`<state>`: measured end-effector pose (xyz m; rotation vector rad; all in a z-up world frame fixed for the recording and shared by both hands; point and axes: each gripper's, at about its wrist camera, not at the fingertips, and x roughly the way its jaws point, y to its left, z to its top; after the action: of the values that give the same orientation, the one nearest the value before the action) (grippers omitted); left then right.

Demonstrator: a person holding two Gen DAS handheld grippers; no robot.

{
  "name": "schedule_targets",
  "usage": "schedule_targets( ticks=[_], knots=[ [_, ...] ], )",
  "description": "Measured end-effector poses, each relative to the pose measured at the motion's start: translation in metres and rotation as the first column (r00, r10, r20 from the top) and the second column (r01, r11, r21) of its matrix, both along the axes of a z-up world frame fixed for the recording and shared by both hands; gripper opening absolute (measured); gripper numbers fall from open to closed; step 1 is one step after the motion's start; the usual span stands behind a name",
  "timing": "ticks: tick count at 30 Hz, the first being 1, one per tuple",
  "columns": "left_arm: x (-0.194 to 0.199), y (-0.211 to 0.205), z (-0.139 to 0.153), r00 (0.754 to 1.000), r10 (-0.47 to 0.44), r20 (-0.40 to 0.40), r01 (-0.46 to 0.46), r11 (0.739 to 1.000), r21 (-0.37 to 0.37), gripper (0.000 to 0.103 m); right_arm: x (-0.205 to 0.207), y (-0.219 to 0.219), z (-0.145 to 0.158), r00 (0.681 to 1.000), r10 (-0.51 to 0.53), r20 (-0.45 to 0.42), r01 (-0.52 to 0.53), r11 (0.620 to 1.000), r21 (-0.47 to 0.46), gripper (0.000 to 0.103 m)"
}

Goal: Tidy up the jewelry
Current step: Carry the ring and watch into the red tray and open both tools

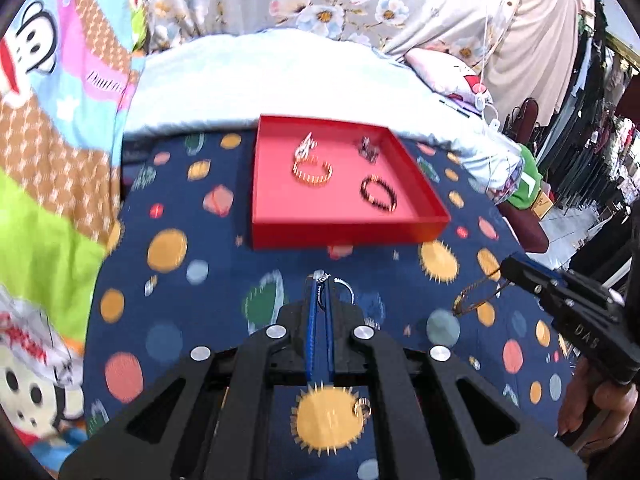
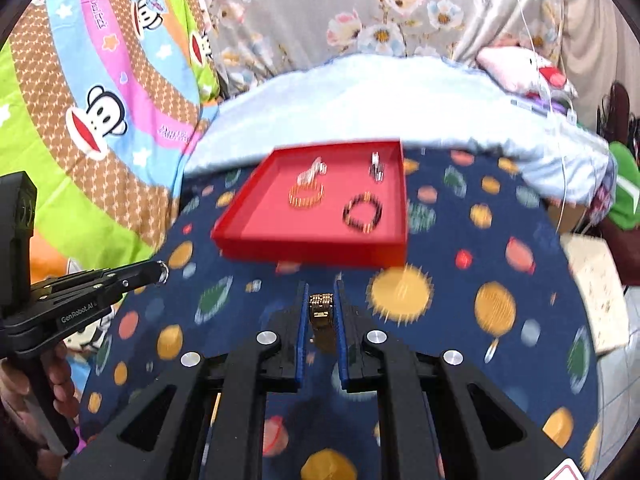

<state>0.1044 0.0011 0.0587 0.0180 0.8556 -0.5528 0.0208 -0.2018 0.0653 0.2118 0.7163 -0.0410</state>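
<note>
Closest in, the right gripper [image 2: 322,300] has its blue-padded jaws pinched on a chunky gold link bracelet [image 2: 321,309], which hangs between them over the navy planet-print bedspread [image 2: 500,264]. The left gripper [image 1: 319,280] has its jaws shut tight on a thin silver ring [image 1: 343,288], just a loop showing at the tips.

Both sit on the near side of the shallow red square tray [image 2: 308,250], and neither is over it yet. Inside the tray: a gold spiky bangle [image 2: 306,196] mid-tray, a dark beaded bracelet [image 2: 362,213] to its right, and a silver clip thing [image 2: 312,173] and a small dark-and-silver piece [image 2: 376,168] toward the far wall.

My take: carry each piece well past the near wall, get low over bare red floor (near-left corner looks free), then let go, so nothing bounces out or tangles.
</note>
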Motion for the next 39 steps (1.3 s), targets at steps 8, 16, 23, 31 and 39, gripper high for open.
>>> schedule_targets(
  ticks=[8,16,23,31,39],
  knots=[
    [0.058,-0.033,0.016,0.998,-0.025,0.05,0.025,1.0,0.012,0.003,0.068,-0.019,0.039,0.998,0.018,0.065,-0.017,1.0,-0.018,0.011],
    [0.119,-0.073,0.004,0.999,-0.035,0.031,0.034,0.999,0.027,0.003,0.153,-0.028,0.037,0.998,0.039,0.044,-0.039,0.999,-0.003,0.011],
    [0.157,-0.088,-0.029,0.999,-0.023,-0.026,0.024,0.998,0.053,0.003,0.213,-0.03,0.0,0.998,0.04,-0.043,-0.04,0.999,-0.003,0.011],
    [0.177,-0.089,-0.054,0.997,-0.007,-0.075,0.012,0.997,0.074,0.003,0.242,-0.015,-0.039,0.991,0.071,-0.112,-0.075,0.997,-0.026,0.011],
    [0.179,-0.082,-0.057,0.997,0.046,-0.065,-0.04,0.996,0.085,0.049,0.237,-0.012,-0.037,0.994,0.073,-0.076,-0.076,0.996,-0.042,0.014]
  ],
)
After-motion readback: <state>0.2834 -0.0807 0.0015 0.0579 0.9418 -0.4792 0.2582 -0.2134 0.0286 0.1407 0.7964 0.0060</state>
